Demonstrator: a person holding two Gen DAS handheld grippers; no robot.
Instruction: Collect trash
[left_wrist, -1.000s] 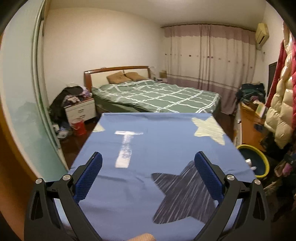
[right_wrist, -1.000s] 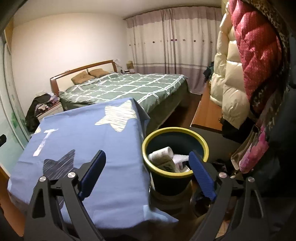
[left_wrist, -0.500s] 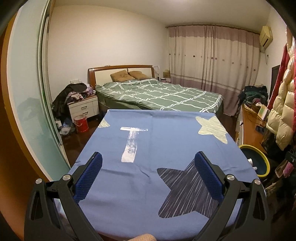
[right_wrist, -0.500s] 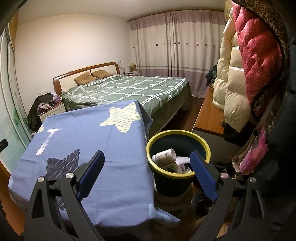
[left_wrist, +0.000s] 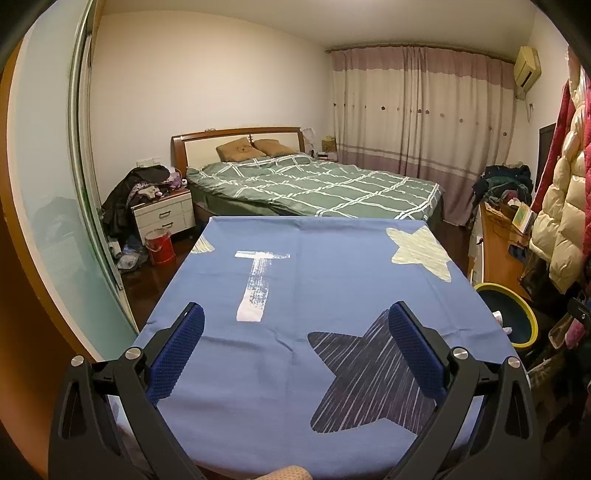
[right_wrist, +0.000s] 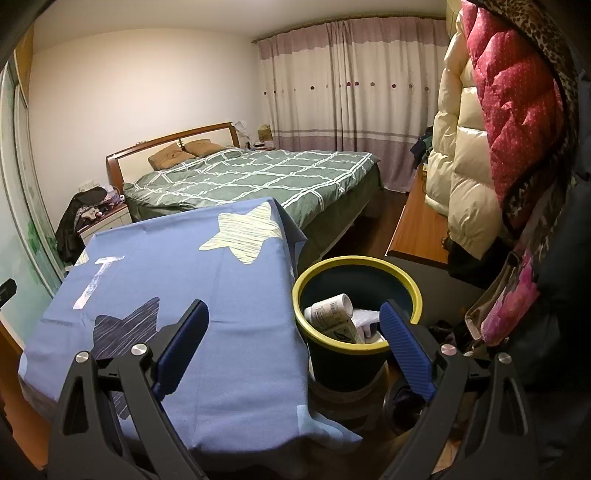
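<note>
A dark bin with a yellow rim (right_wrist: 400, 273) stands on the floor right of the table; it also shows in the left wrist view (left_wrist: 524, 312). Inside it lie a white bottle (right_wrist: 330, 304), a carton (right_wrist: 341, 328) and white crumpled paper (right_wrist: 364, 317). My right gripper (right_wrist: 294, 309) is open and empty, above the table's right edge and the bin's near rim. My left gripper (left_wrist: 296, 312) is open and empty above the blue star-print tablecloth (left_wrist: 332, 280). No trash shows on the cloth.
A green checked bed (left_wrist: 317, 188) stands beyond the table. A nightstand piled with clothes (left_wrist: 162, 212) and a red bucket (left_wrist: 159, 245) are at the left. A wooden desk (right_wrist: 421, 225) and hanging puffy coats (right_wrist: 480, 147) crowd the right side. A glass sliding door (left_wrist: 55, 221) lines the left.
Both grippers have drawn back and risen a little, so more of the table and bin shows. Both stayed open and empty.
</note>
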